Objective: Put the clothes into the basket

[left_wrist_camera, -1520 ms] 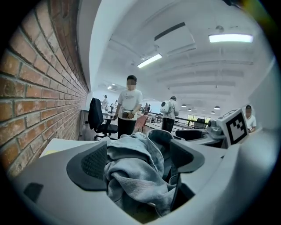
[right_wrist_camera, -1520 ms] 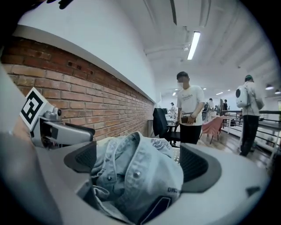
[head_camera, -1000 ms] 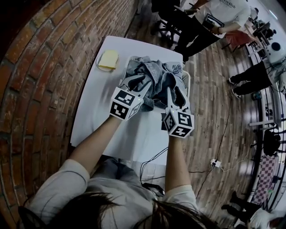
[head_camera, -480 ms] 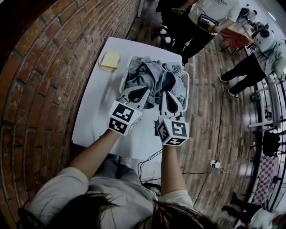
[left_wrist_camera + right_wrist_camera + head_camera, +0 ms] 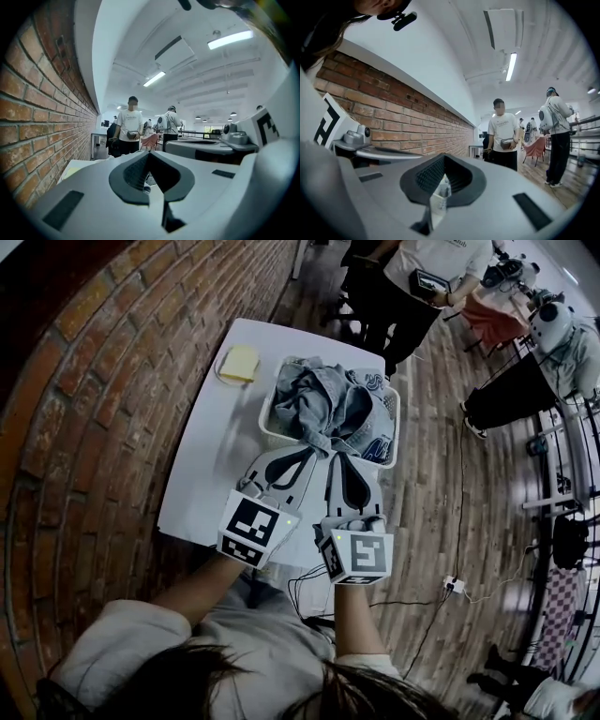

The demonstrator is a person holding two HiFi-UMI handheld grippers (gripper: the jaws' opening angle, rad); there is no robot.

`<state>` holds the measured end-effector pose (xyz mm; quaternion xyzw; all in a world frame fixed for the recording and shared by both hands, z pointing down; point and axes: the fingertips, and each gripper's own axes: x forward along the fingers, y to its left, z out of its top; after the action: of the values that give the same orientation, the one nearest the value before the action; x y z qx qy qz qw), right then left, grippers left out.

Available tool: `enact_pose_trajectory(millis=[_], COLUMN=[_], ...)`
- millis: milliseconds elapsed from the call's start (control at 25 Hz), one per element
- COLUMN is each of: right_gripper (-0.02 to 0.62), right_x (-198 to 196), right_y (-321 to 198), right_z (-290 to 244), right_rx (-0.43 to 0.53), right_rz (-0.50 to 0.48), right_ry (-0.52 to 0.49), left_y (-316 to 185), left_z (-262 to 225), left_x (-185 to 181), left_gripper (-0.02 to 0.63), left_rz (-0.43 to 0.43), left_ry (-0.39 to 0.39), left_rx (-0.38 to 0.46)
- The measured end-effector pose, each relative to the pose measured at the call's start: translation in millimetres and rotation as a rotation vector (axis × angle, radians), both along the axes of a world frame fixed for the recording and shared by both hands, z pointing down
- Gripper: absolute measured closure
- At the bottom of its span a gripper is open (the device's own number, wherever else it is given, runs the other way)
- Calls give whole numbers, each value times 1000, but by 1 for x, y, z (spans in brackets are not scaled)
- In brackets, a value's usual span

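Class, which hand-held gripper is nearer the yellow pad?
Left. The left hand-held gripper is below and right of the yellow pad in the head view; the right hand-held gripper is farther right.

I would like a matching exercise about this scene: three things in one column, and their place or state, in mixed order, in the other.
Things:
1. clothes
2. yellow pad
3. left gripper

Place or state:
a. shut
b. far left corner of the table
c. in the basket

Pairs: 1-c, 2-b, 3-a.
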<state>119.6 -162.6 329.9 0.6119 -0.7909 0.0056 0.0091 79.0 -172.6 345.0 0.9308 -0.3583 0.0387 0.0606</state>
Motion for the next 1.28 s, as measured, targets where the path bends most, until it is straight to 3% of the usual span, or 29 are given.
enact_pose_trajectory(millis=[480, 960, 1280], right_gripper=[589, 589, 589], right_x=[-28, -35, -38], right_y=[68, 104, 117], right_z=[-31, -36, -34], right_rx=[10, 2, -7], right_rz=[-20, -22, -16], right_ry=[3, -37, -33], left_y=[65, 96, 108], left_z=[-50, -48, -48], left_x=[-26, -29, -28], left_gripper=[598, 598, 598], left_rz=[-14, 14, 27], left_ry=[1, 55, 52], left_rx=[88, 6, 11])
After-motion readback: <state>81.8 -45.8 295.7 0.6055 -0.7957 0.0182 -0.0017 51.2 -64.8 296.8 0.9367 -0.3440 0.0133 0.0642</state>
